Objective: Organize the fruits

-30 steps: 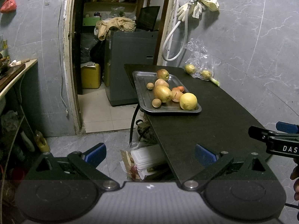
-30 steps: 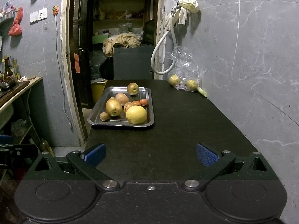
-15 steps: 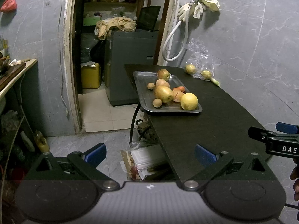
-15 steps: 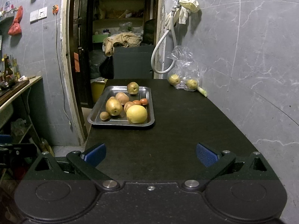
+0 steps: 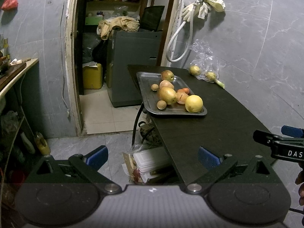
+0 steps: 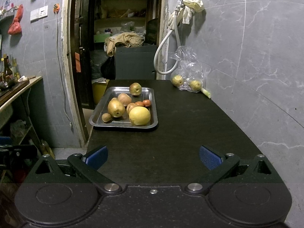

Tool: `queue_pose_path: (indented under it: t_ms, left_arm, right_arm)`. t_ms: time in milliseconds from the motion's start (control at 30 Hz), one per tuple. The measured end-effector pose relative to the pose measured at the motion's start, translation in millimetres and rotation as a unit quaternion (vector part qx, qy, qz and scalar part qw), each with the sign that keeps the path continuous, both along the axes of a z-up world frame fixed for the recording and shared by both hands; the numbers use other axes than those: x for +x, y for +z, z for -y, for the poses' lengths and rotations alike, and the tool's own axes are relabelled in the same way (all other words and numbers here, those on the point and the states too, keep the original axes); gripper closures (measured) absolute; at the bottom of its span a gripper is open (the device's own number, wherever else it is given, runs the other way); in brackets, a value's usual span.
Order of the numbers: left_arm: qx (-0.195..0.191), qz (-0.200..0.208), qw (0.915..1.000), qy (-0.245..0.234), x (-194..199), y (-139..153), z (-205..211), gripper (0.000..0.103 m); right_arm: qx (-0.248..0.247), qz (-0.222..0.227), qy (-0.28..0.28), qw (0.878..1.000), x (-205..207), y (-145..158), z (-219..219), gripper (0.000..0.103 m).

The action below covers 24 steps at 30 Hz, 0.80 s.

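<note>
Both held wide and empty — left gripper [image 5: 153,156] off the table [image 6: 190,133] edge, right gripper [image 6: 153,156] over it — well short of the fruit-filled tray [image 6: 98,116].

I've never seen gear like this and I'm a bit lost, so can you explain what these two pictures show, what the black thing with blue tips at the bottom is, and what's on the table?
There is no robot here. A person holds a two-fingered tool in each hand, and a wide-angle camera on each looks forward along its fingers.

One picture is from the left tool, the other from the right tool. The blue tips are finger pads. Both tools are open and hold nothing. The right tool also shows at the edge of the left view.

On the dark table sits a metal tray with mixed fruit: a large yellow citrus, a yellow pear-like fruit, an apple-like fruit at the far end, and several smaller pieces. By the wall lies a clear plastic bag holding two more yellowish fruits.
</note>
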<state>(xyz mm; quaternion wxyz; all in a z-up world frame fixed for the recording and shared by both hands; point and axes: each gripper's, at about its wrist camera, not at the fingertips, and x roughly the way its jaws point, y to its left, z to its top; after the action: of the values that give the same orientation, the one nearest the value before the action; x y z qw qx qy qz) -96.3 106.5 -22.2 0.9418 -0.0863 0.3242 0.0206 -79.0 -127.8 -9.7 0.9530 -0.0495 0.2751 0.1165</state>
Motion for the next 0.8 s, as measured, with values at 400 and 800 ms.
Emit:
queue_pose_path:
  t_ms: [400, 800]
  left_arm:
    - [0.001, -0.001, 1.0, 0.0, 0.4, -0.3, -1.1, 0.0]
    - [0.0, 0.0, 1.0, -0.002, -0.1, 0.1, -1.3, 0.0]
  right_arm:
    - [-0.001, 0.001, -0.004, 1.0, -0.6, -3.6, 1.6, 0.001]
    - [-0.003, 0.001, 0.0, 1.0, -2.8, -0.4, 1.8, 0.001]
